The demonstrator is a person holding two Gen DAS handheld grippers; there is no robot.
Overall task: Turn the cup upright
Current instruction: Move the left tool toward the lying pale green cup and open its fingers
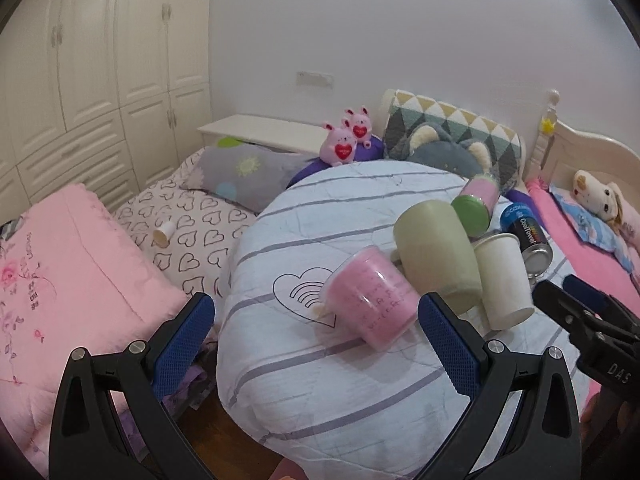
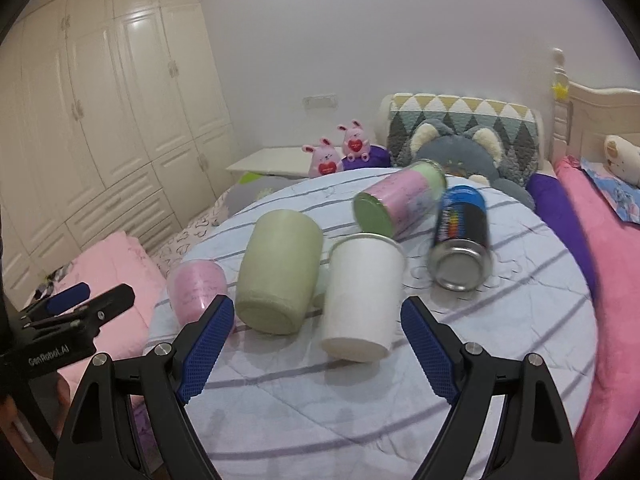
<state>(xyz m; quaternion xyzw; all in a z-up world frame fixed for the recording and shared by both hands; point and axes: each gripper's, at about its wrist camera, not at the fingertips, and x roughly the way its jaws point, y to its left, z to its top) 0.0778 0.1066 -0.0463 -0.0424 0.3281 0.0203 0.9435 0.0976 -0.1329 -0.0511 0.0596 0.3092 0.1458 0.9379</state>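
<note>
Left wrist view looked forward and slightly downward from the near-left edge of the striped round cushion [image 1: 320, 380]; right wrist view looked from its near-right side, closer to the objects. Both faced the white wall [image 2: 400, 40] and shared the cushion top, the wardrobe [image 1: 100, 60] and the headboard pillows.

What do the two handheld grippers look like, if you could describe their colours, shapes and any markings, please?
Both match: the left gripper and right gripper have glossy black, angular forked frames with triangular cut-outs and silver round screws. Each finger carries a blue pad with a fine mesh texture. White lettering shows on the bodies: "GenRobot.AI" on the left one, "DAS" on the right. No cables show.
</note>
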